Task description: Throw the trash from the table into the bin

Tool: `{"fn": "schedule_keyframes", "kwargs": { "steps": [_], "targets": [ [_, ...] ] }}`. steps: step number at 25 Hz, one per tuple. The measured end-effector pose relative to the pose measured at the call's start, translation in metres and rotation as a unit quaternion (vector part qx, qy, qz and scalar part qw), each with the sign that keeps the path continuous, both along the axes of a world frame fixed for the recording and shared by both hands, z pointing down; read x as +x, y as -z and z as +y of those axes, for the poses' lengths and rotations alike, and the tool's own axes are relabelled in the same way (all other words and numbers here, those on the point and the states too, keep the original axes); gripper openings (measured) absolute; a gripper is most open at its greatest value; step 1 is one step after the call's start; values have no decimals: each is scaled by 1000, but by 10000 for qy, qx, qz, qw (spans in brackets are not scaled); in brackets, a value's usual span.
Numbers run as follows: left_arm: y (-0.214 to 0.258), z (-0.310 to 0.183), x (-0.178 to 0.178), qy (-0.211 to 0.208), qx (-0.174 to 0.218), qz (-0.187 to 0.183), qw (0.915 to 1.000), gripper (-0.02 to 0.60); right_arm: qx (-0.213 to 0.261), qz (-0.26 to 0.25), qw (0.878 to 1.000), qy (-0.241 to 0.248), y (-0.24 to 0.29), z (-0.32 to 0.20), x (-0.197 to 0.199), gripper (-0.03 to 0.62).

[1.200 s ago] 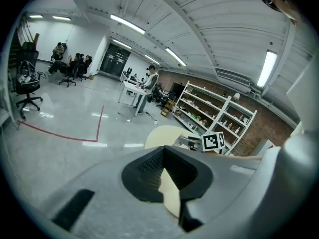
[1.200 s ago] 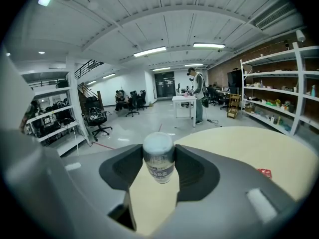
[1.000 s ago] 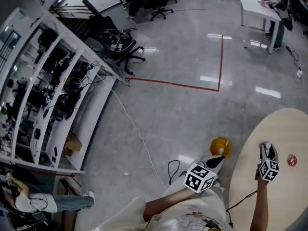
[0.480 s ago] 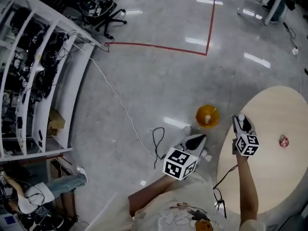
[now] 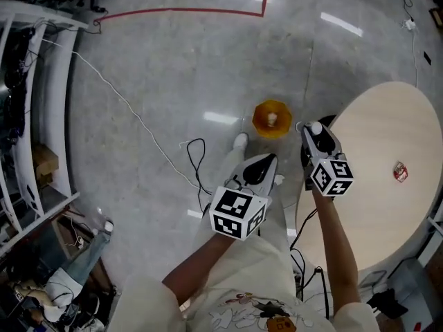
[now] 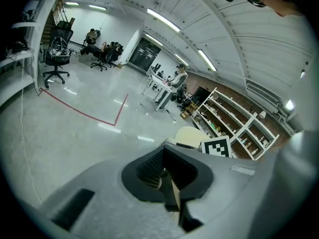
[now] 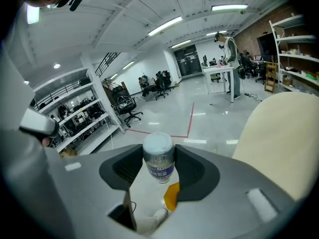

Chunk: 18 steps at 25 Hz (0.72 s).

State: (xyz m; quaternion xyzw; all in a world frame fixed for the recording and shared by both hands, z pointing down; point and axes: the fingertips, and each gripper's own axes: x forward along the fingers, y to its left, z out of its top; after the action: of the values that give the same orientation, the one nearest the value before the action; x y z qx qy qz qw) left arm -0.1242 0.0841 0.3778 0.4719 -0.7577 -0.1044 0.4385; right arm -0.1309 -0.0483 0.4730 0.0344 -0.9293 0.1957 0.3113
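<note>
Bottle (image 7: 159,159) in right tongs (image 7: 157,155) | blue label (image 7: 160,172), print unreadable

No text is legible; the blue label (image 7: 160,171) on the small bottle (image 7: 158,153) is too blurred to read.

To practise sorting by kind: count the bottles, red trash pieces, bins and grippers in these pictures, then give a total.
bottle: 1
red trash piece: 1
bin: 1
grippers: 2, the left gripper and the right gripper
Total: 5
</note>
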Motion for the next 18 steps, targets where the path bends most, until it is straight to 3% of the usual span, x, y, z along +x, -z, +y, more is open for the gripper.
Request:
{"fn": "schedule_keyframes", "kwargs": {
  "steps": [7,18],
  "targets": [
    [-67,0,-24,42,-240,192,9995,6,-220,186,9996,29,-62,20,-43,207],
    [-196,8,-52,222,-727,519,9958,6,-470,829,9954,-72,-208,34,-68,207]
  ]
}}
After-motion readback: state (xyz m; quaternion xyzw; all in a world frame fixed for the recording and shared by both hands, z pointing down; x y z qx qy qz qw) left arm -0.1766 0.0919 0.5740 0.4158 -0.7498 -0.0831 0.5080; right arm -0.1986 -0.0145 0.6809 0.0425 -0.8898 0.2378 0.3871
